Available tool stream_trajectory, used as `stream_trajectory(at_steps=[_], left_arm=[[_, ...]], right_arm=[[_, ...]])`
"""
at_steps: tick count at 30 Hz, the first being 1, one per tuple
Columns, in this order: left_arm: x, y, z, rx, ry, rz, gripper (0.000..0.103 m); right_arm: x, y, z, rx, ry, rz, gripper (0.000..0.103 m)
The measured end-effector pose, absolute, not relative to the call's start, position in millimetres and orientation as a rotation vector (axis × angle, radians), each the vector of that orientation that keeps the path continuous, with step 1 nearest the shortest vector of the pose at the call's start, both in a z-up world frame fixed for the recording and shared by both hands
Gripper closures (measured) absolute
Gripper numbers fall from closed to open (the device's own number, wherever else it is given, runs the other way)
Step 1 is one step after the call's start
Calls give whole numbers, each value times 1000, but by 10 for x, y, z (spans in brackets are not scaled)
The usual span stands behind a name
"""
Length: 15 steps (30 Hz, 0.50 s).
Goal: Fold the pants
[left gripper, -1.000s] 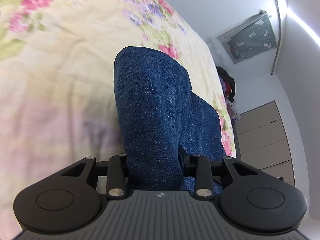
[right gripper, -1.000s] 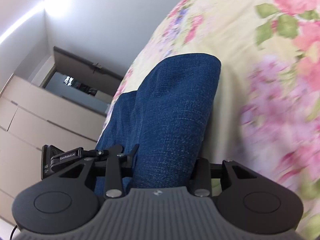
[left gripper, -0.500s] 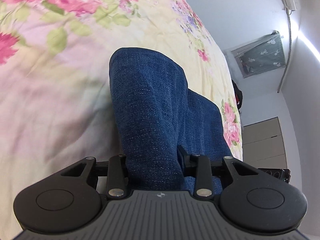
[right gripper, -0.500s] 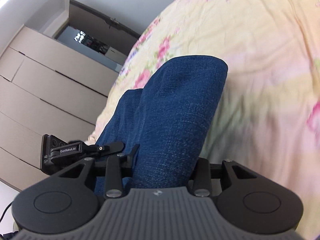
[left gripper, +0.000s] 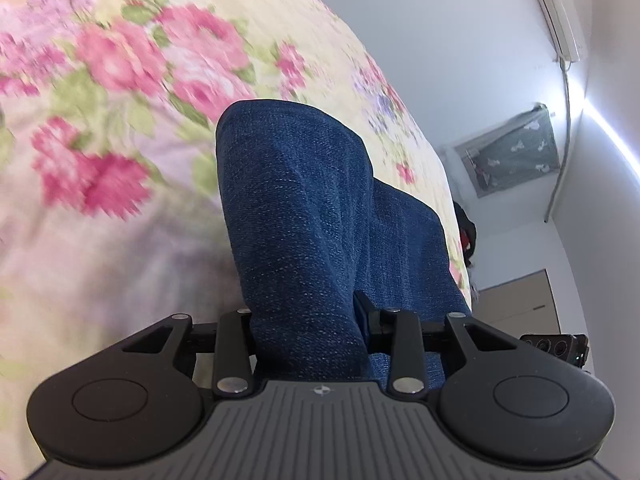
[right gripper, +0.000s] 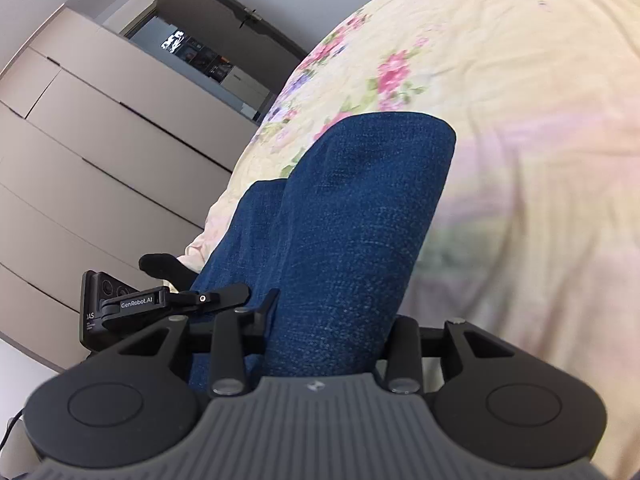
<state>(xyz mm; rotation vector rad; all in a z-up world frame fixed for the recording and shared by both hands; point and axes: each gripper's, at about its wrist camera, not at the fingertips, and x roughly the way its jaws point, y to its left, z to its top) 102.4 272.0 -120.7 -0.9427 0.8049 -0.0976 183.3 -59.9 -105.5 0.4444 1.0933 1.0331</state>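
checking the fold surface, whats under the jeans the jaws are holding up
Beneath the blue jeans lies the floral bedsheet, seen on either side and beyond. The patch directly under the denim is covered. Both grippers' jaws are clamped on the fabric.

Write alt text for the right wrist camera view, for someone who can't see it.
The right gripper is clamped on a fold of blue denim pants, held up over a floral bedspread. To the left, the left gripper also meets the denim, in front of beige wardrobe doors and a dark doorway.
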Motion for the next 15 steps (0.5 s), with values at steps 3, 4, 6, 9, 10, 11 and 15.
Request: stream_trajectory(at_steps=[3,4,6,9,10,11,15], left_arm=[[1071,3040,-1079,-915,773,-52,63],[1102,3152,-1041,-905,760,-38,63],[1173,3427,-956,-887,731,-7,63],[1282,3788,-905,-865,706,31,63],[1314,3914,-901,-857,702,44,63],[1345,4024,-908,-852,700,54,63],[1480,4408,-1031,-817,709,84,63]], right_arm=[[1955,-119,-947,412,1082,1066,69],[2010,36,-914,404,1070,1081,69],[2162,382,-870,395,1051,1107,69],[2393,895,-849,387,1027,1150,69],[2471,1061,-863,385,1020,1164,69],[2550,1229,-887,386,1017,1176,69],[2803,1815,-1072,398,1008,1220,69]])
